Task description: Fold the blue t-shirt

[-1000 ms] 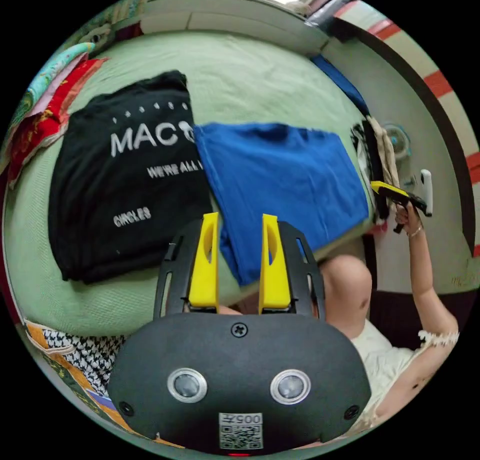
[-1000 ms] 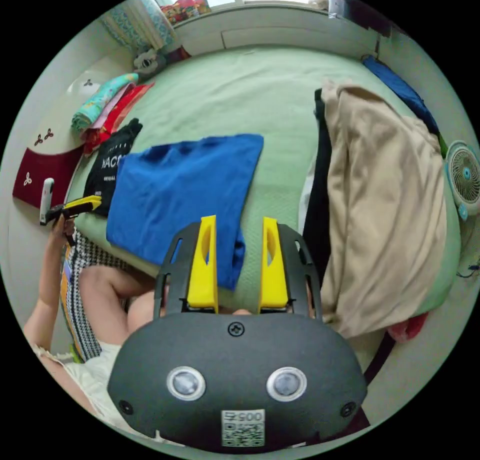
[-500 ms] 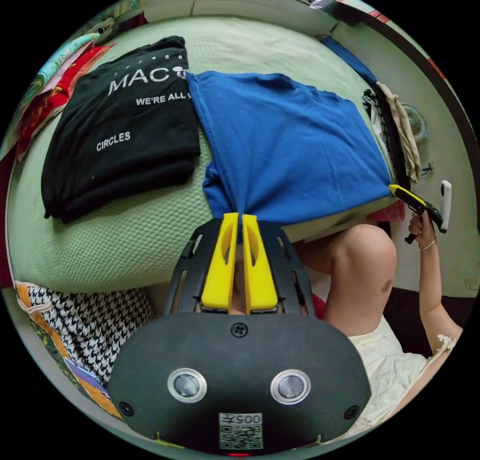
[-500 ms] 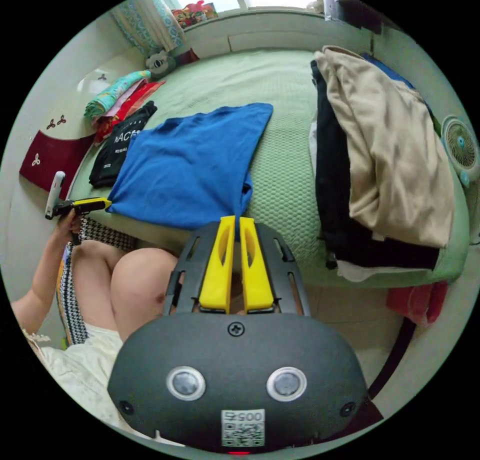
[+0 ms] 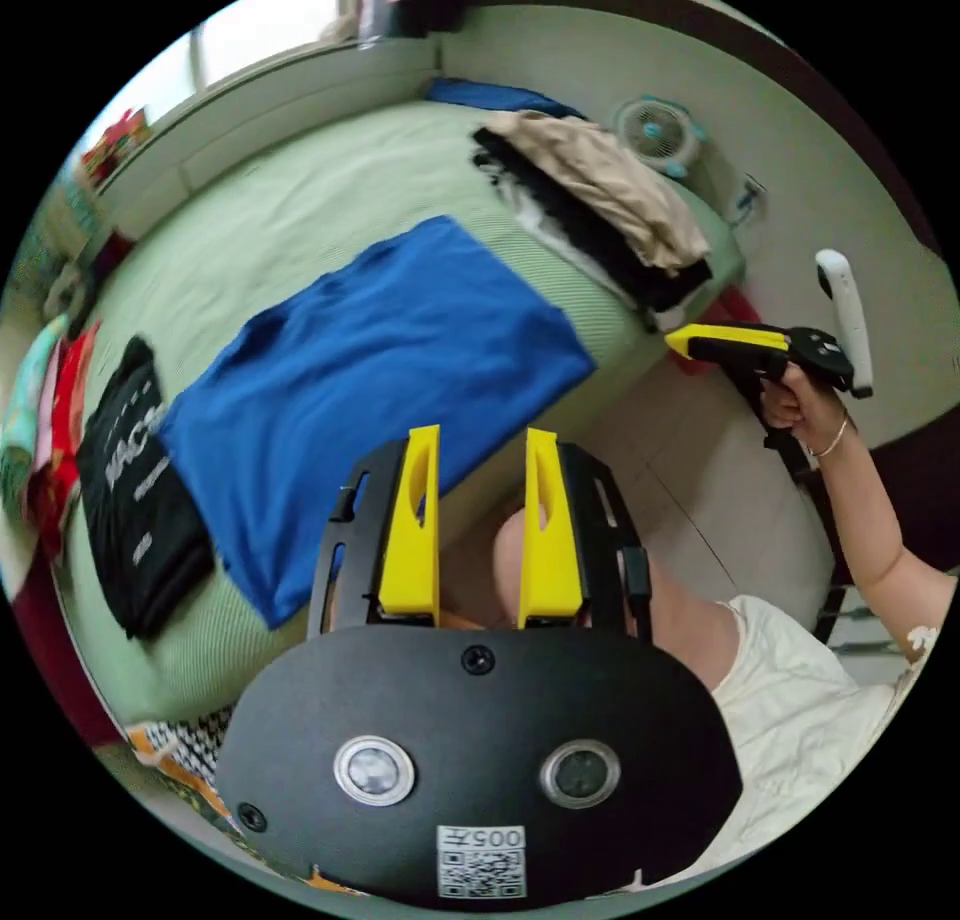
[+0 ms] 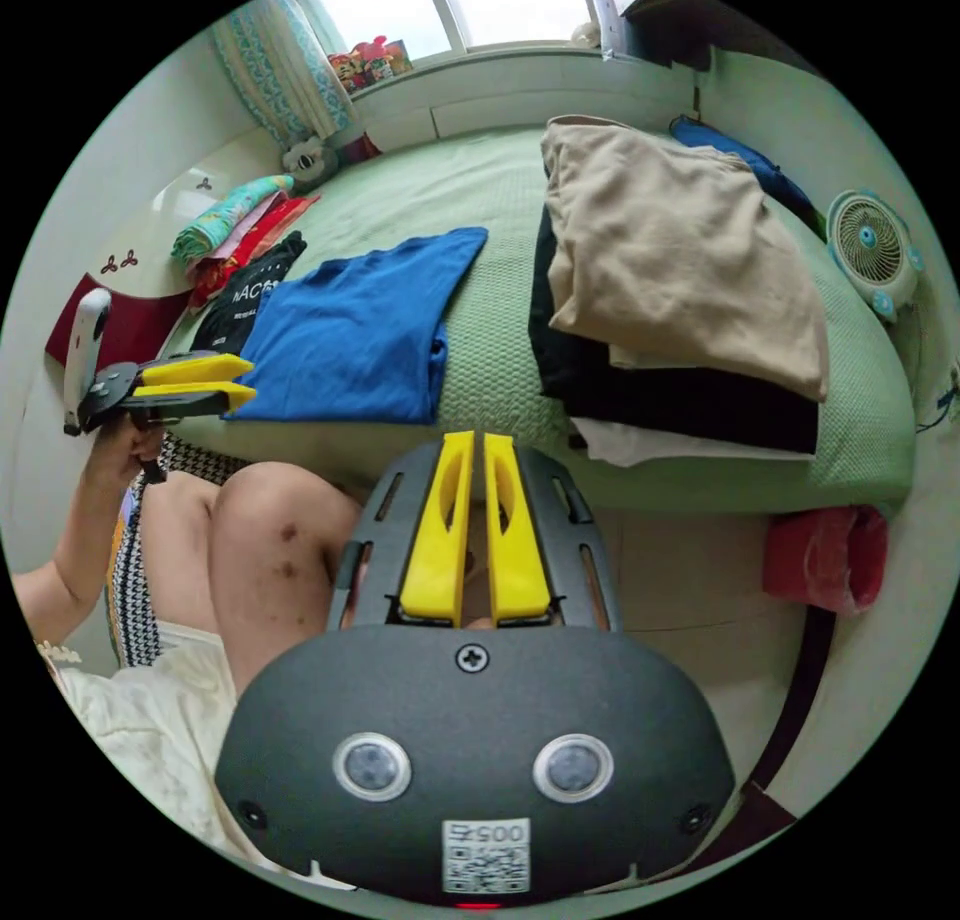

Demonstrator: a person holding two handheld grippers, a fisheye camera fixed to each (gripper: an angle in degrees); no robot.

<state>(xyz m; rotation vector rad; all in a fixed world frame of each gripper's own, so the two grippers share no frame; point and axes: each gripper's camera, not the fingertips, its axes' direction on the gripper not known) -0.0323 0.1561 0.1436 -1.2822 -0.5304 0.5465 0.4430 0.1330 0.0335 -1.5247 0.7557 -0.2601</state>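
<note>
Left gripper (image 5: 478,430) low in the centre of the left gripper view, yellow jaws spread apart, nothing between them, held off the near edge of the green bed (image 5: 330,190). Right gripper (image 6: 468,450) low in the centre of the right gripper view, jaws nearly touching, nothing held, poised above a bare knee (image 6: 275,520). Blue t-shirt (image 5: 370,380) lying flat on the bed at centre left of the left gripper view, apart from both grippers; beside it, towards the left edge, a folded black t-shirt (image 5: 140,520). Stack of beige and black clothes (image 6: 670,300) at upper right of the right gripper view, small fan (image 6: 875,250) at the right edge.
</note>
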